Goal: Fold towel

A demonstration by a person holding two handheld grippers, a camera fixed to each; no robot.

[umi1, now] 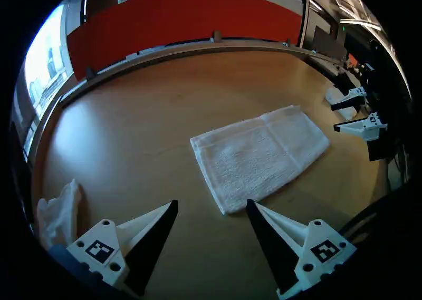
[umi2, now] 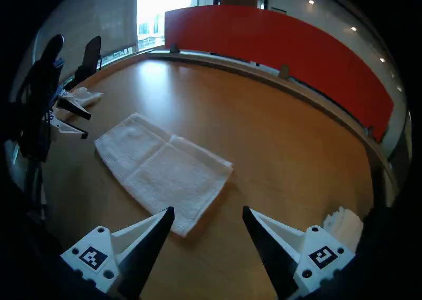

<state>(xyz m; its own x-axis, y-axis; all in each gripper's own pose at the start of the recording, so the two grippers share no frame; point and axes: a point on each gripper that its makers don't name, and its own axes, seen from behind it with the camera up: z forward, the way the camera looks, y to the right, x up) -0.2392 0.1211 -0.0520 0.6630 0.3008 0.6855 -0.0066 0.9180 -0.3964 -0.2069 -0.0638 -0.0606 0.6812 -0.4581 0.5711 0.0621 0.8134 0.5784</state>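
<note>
A white towel [umi1: 258, 155] [umi2: 163, 168] lies flat on the wooden table [umi1: 158, 115] [umi2: 274, 131], folded into a rectangle with a seam line across it. My left gripper [umi1: 211, 202] is open just short of the towel's near corner, with nothing between its fingers. My right gripper [umi2: 207, 209] is also open and empty, at the opposite near corner of the towel. The right gripper [umi1: 334, 118] appears past the towel's far end in the left gripper view. The left gripper [umi2: 87, 127] appears at the left edge in the right gripper view.
A crumpled white cloth [umi1: 58, 213] [umi2: 84, 95] lies beside the left gripper. Another white cloth [umi1: 337, 97] [umi2: 343, 223] lies near the right gripper. A red partition [umi1: 184, 20] [umi2: 285, 41] runs along the table's far edge. Dark chairs [umi2: 92, 52] stand by the window.
</note>
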